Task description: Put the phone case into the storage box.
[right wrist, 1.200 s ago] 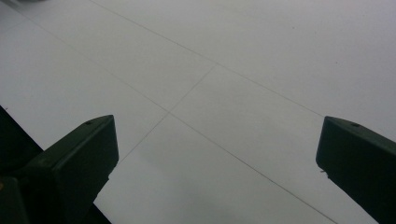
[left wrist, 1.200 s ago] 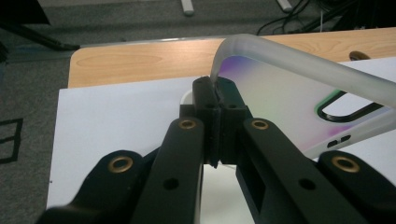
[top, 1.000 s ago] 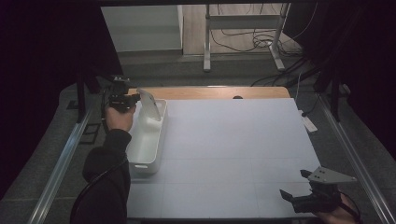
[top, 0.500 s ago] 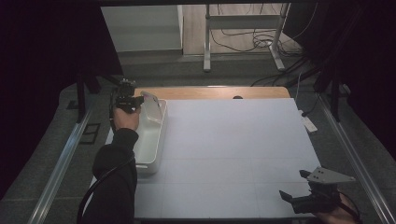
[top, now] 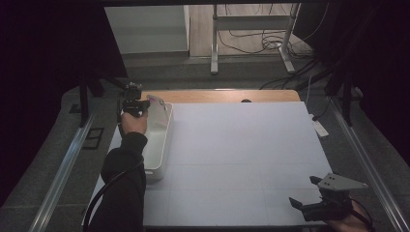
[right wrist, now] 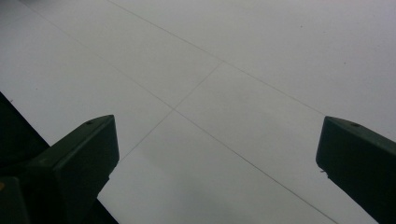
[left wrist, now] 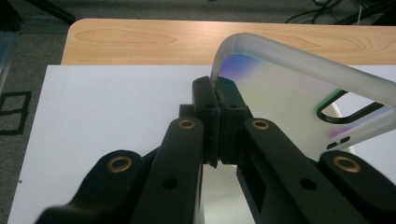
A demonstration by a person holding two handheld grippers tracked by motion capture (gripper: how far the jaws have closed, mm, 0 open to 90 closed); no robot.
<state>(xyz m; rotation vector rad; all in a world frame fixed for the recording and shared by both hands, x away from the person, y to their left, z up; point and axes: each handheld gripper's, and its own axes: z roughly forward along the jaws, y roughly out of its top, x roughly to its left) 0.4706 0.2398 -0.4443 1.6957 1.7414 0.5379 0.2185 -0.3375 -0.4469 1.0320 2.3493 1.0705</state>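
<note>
over the far end of the long white plastic tray (top: 157, 145) at the desk's (top: 241, 159) left edge, the left tool (left wrist: 215, 100) pinches a translucent iridescent phone case (left wrist: 285, 100) by its rim, likely for carrying. the right tool (top: 312, 195) waits, jaws apart.

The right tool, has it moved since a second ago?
No. The right tool sits at the same spot near the white mat's near right corner, open.

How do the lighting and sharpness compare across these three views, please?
High view: dim, black surroundings, white table evenly lit. Left gripper view: brightest, phone case sharp with purple sheen, near jaws soft. Right gripper view: grey table surface, blurred jaws.
</note>
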